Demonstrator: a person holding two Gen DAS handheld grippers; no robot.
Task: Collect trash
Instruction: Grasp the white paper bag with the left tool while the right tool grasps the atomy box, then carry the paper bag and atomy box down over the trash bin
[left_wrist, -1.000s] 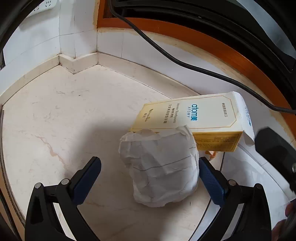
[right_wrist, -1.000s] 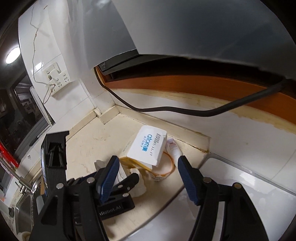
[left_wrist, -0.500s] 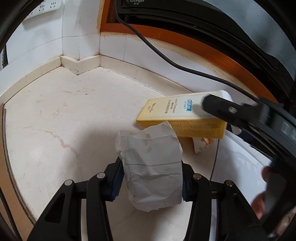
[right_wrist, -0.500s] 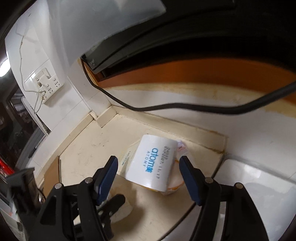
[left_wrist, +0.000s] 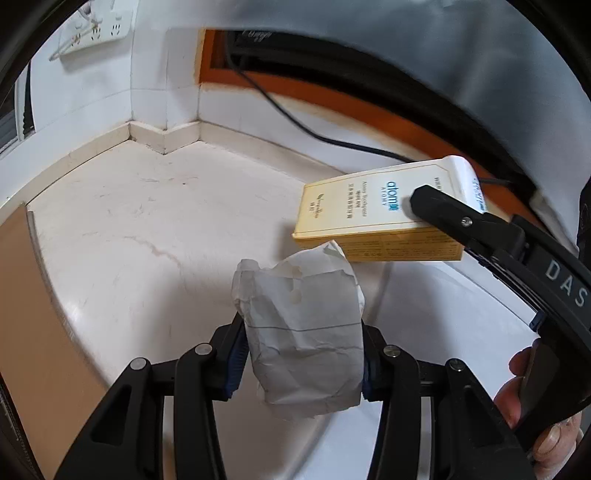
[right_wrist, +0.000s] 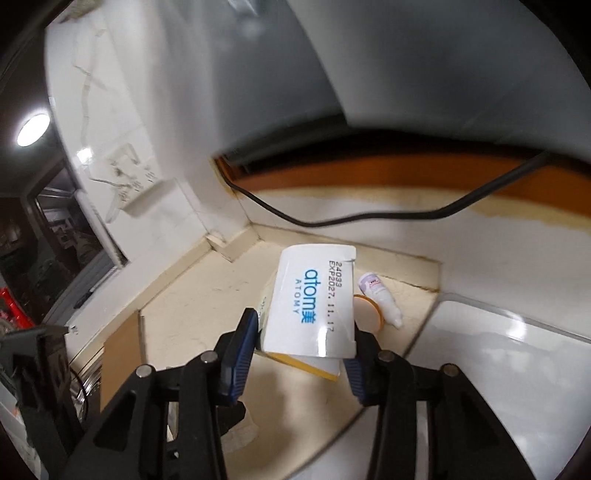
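Trash in both grips: left tool (left_wrist: 301, 354) pinching crumpled paper (left_wrist: 301, 332), right tool (right_wrist: 301, 345) closing on the toothpaste box (right_wrist: 314, 306), which could slip from its glossy end flap.

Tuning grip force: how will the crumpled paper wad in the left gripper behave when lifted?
Crumpled paper wad is probably very light and soft: creased sheets bulge between the left gripper pads. It likely squashes rather than slips, since the pads press both sides. It seems not fragile; loose folds may shift.
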